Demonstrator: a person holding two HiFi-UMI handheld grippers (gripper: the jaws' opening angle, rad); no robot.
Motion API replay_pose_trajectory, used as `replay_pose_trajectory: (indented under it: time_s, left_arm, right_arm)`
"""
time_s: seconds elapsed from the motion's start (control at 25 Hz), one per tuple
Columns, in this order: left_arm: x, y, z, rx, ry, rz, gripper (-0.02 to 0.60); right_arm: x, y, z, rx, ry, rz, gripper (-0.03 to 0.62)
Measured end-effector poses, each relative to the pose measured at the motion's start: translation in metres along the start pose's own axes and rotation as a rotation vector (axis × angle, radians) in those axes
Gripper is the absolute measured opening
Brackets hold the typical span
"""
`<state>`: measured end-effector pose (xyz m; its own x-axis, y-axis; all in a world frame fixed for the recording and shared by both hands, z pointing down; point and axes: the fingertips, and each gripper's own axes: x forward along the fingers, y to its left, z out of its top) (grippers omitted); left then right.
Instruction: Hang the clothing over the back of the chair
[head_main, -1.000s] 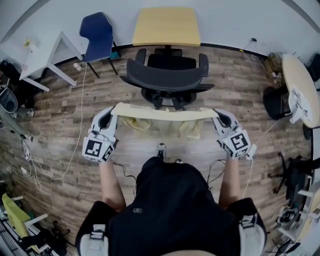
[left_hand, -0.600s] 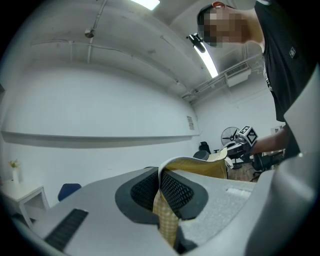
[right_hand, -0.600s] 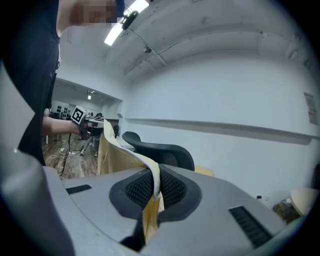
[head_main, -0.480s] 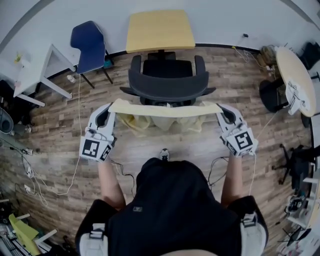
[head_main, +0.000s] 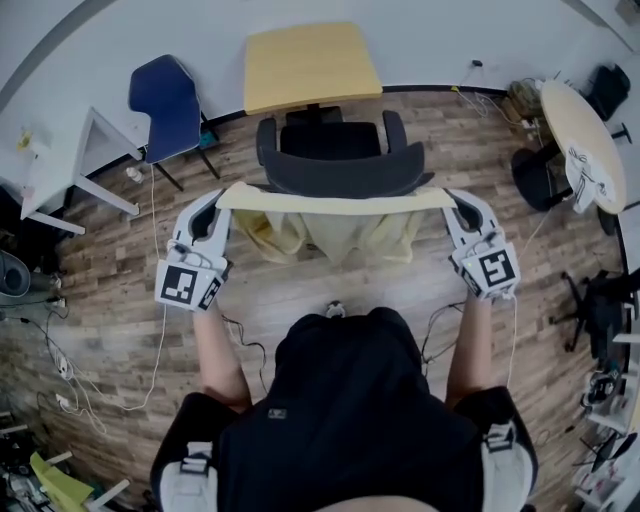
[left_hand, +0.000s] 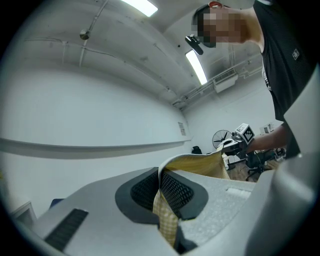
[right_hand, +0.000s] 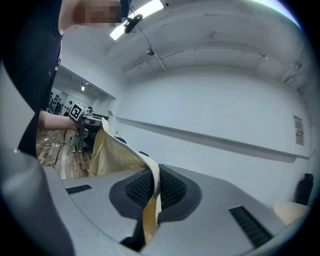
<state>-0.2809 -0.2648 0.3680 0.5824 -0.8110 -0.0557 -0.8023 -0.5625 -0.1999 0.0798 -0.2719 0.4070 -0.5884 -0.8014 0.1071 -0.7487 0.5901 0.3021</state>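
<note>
**A:** What is lying out past the left gripper (head_main: 222, 197) and right gripper (head_main: 455, 198)?

**B:** A wood floor (head_main: 120, 260) is spreading under both. Straight ahead of them a black office chair (head_main: 335, 168) is standing, its back turned toward the person (head_main: 345, 400). Beyond the chair a yellow worktop (head_main: 312, 65) is sitting by the wall. A blue chair (head_main: 168, 100) is standing ahead of the left gripper, out to its far side.

**A:** Where is the clothing hanging?

**B:** The yellow clothing (head_main: 340, 232) is stretching between the two grippers. Its top edge is running taut and straight from one to the other, just beside the chair's back on the near side. Whether it is touching the back, I cannot tell. The rest is sagging in folds below the grippers, toward the floor.

**A:** Left gripper's grip?

**B:** Clenched on one top corner. In the left gripper view the checked fabric is sitting pinched between the black meshed pads (left_hand: 176, 191), then trailing off toward the other gripper.

**A:** And the right?

**B:** The same on the opposite corner. In the right gripper view its pads (right_hand: 171, 190) are squeezing a folded edge, and the cloth is rising out of them and running away toward the left gripper.
</note>
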Motion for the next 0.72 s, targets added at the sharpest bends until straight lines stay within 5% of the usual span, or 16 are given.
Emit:
replay_pose_trajectory:
  time_s: [0.72]
  left_arm:
    - [0.035, 0.030, 0.018, 0.042, -0.056, -0.024, 0.006]
  right_arm:
    - [0.034, -0.031, 0.017, -0.054, 0.014, -0.045, -0.003]
